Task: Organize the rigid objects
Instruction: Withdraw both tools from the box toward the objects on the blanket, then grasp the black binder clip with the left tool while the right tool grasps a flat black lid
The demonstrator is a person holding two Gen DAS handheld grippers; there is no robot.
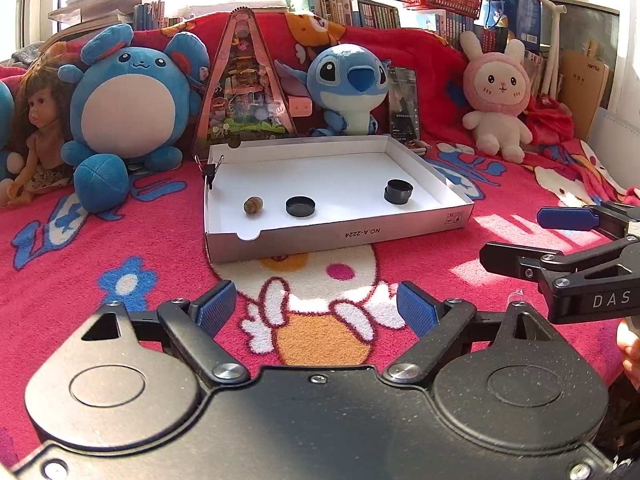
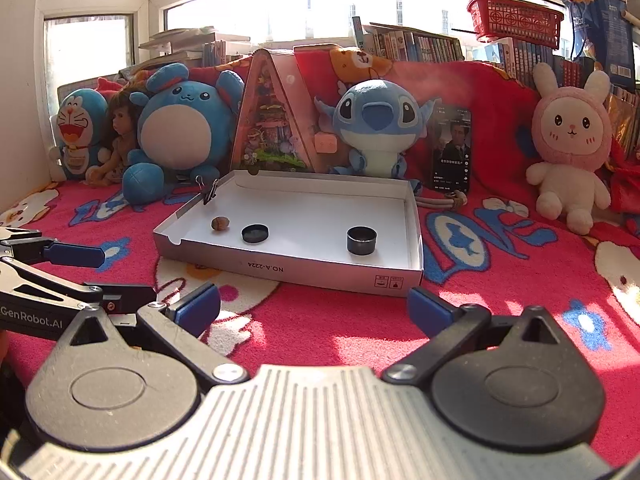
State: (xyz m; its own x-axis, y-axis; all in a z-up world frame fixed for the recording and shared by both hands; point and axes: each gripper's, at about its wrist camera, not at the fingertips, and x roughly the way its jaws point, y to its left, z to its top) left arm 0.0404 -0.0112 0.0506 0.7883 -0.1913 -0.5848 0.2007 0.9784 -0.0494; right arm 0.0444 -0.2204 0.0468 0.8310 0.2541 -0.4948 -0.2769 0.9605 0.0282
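Since the three small pieces lie loose on the floor of the shallow white cardboard box tray (image 1: 430, 174), I start with them: a brown ridged walnut-like nut (image 1: 253, 204) near the tray's left wall, a flat black round lid (image 1: 300, 206) just beside it toward the middle, and a short black cylindrical container (image 1: 398, 191), open side up, well apart toward the right wall. All three sit nearer the front edge than the back. I judge them light and stiff; the nut is round and bumpy, so it may roll or squirt out unless I pinch it across its widest part. The lid is thin and smooth, best taken by opposite points of its rim. The container should be taken across its outer wall, not squeezed hard, as the plastic looks slippery. A black binder clip (image 1: 209, 171) grips the tray's back left corner.

My left tool (image 1: 318, 309) hangs short of the tray's front edge, spread wide and empty. My right tool (image 2: 314, 307) is likewise released and carries nothing, facing the front right corner. The tray rests on a red cartoon-print blanket (image 1: 120, 248), with plush toys and a propped phone (image 1: 404, 102) behind its back edge.
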